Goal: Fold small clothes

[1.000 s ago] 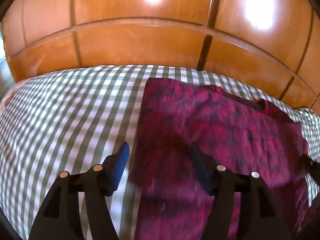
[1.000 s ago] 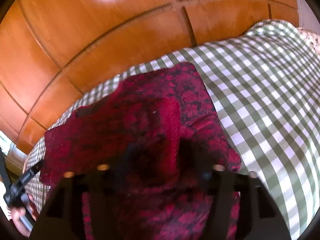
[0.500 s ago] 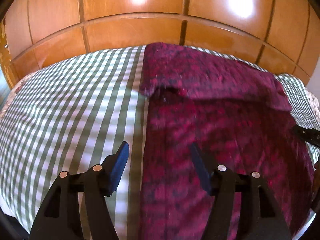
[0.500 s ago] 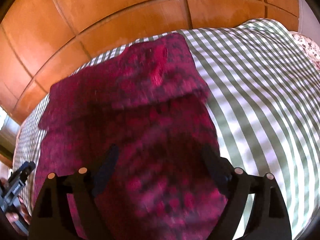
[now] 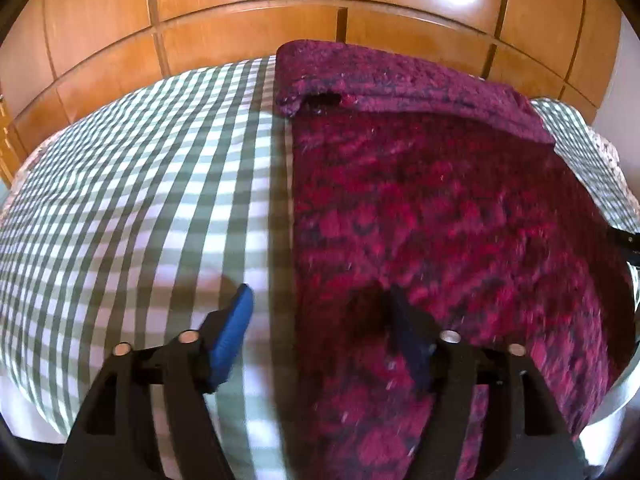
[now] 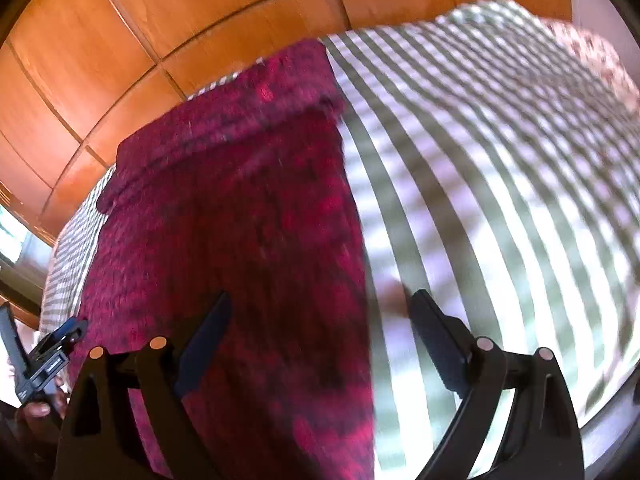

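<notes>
A dark red patterned garment [image 5: 440, 208] lies flat on a green-and-white checked bedcover [image 5: 140, 184], in front of a wall of glossy orange-brown wooden panels [image 5: 248, 8]. The garment's far end is folded back toward the viewer, forming a thick band [image 5: 400, 80] that runs across its width just short of the panels.

In the left wrist view, the left gripper [image 5: 320, 312] points down at the bed with its jaws opening and nothing pressed between them. Its left finger, faced with a blue pad [image 5: 234, 332], hangs over the bare checked cloth just beside the garment's left edge. Its right finger [image 5: 408, 336] hangs over the red fabric. The garment's straight left edge runs away from the gripper between the two fingers. At the far right edge of this view, a dark piece of the other gripper shows beside the garment.

In the right wrist view, the right gripper [image 6: 320, 320] also points down, jaws opening wide and gripping nothing. Its left finger [image 6: 208, 336] is over the garment, its right finger [image 6: 440, 336] over the checked cloth, and the garment's right edge runs between them. To the lower left, beyond the garment's other side, part of the left gripper and the hand [image 6: 40, 404] holding it are visible. The picture is blurred.
</notes>
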`<act>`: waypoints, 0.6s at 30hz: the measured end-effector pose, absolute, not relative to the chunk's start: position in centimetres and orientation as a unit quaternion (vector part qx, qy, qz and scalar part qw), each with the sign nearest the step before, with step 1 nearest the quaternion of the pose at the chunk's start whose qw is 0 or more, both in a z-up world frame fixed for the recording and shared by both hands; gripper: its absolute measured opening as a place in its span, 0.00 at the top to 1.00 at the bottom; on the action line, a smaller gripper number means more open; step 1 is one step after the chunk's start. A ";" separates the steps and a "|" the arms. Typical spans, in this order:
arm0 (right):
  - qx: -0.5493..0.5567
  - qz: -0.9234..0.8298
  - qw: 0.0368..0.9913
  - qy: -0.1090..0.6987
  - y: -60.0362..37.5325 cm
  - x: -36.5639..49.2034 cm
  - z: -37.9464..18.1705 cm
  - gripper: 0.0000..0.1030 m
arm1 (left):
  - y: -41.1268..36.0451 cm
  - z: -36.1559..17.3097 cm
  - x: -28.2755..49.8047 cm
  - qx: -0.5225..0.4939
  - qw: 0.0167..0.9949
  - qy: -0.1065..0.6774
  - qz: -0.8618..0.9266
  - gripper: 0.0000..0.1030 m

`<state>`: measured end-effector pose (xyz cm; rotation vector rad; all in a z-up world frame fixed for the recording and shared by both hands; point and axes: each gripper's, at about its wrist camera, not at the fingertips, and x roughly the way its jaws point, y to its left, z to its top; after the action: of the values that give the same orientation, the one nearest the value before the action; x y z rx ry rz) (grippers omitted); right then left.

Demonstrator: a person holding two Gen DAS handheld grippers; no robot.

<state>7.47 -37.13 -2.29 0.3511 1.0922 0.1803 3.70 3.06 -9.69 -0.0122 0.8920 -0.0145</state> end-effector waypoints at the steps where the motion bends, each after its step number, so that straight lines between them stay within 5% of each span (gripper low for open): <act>1: 0.171 0.091 0.835 0.515 -37.4 6.7 -2.3 0.12 | 3.2 -9.7 3.3 -0.008 0.902 0.432 -0.009 0.31; 9: 0.206 0.130 0.813 0.529 -37.9 2.4 -2.1 0.17 | 4.3 -9.5 0.4 -0.006 0.879 0.470 -0.080 0.31; 15: 0.211 0.157 0.785 0.561 -37.9 -0.3 -2.4 0.50 | 5.3 -9.9 -2.0 -0.063 0.836 0.521 -0.159 0.52; 18: 0.205 0.163 0.780 0.569 -37.6 -0.9 -2.7 0.57 | 5.1 -10.7 -2.7 -0.084 0.815 0.540 -0.193 0.63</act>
<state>-0.85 -37.61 -2.71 0.4435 1.2290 0.3517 -2.68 5.06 -10.66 -0.1794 1.1523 -0.4113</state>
